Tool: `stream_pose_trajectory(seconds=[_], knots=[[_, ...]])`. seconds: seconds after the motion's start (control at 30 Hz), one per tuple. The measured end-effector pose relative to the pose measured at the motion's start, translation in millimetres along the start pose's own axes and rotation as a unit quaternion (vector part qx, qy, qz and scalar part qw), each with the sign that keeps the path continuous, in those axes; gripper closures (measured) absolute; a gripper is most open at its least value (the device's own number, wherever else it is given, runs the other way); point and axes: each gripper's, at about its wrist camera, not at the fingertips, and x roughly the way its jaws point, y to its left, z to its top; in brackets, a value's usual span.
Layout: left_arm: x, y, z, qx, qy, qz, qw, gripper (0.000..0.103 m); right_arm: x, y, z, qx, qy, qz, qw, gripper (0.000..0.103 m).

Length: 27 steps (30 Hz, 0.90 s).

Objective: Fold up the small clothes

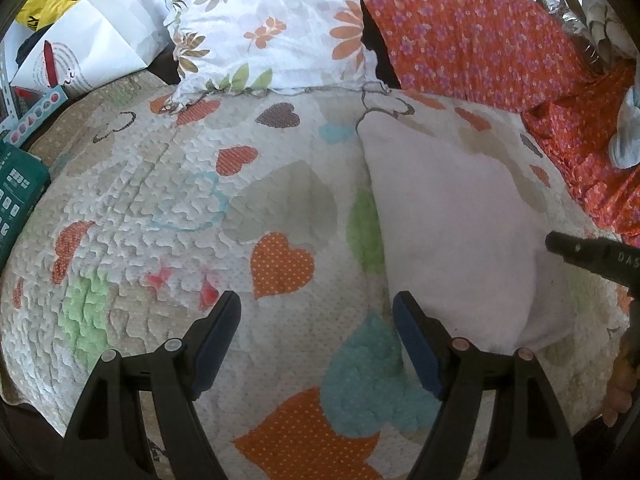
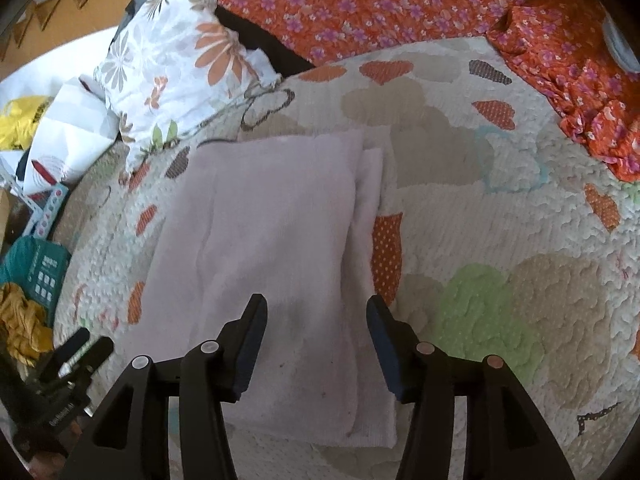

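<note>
Above the folded cloth (image 2: 276, 264), right gripper (image 2: 316, 312) gapes empty.

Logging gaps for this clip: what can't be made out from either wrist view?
- Pale pink folded garment: its type is unclear, since folds hide its shape; right wrist view.
- Its near corner: covered by the left gripper finger; left wrist view.
- Right gripper: cut by the frame edge in the left wrist view.
- Teal box: print too small, cut by the edge.

Pale pink cloth (image 2: 276, 248) lies on a white quilt (image 2: 500, 216) patterned with orange, green and beige hearts; far blanket (image 2: 380, 4) orange with purple flowers.
</note>
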Motion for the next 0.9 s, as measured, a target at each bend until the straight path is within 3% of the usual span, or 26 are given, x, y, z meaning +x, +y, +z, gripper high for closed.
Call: stream_pose_trajectory(seconds=[0.2, 0.37, 0.5, 0.63, 0.77, 0.83, 0.9], knots=[[9, 0, 2, -0.008, 0.018, -0.013, 0.9997, 0.026, -1, -3, 5, 0.01, -0.01, 0.005, 1.0, 0.039], [26, 14, 21, -0.055, 0.045, -0.071, 0.995, 0.024, 3, -22, 18, 0.045, -0.019, 0.005, 0.999, 0.031], [58, 28, 48, -0.095, 0.073, -0.129, 0.9843, 0.02, 17, -51, 38, 0.093, -0.004, 0.031, 0.995, 0.029], [95, 30, 63, -0.131, 0.108, -0.195, 0.966, 0.019, 44, -67, 49, 0.122, 0.03, 0.07, 0.99, 0.028], [117, 9, 66, -0.114, 0.136, -0.26, 0.9491, 0.012, 67, -68, 51, 0.121, 0.052, 0.082, 0.988, 0.026], [119, -2, 64, -0.102, 0.132, -0.262, 0.9506, 0.005, 75, -64, 54, 0.111, 0.043, 0.086, 0.989, 0.02], [116, -14, 62, -0.087, 0.126, -0.257, 0.9542, 0.005, 80, -57, 59, 0.099, 0.037, 0.089, 0.99, 0.02]])
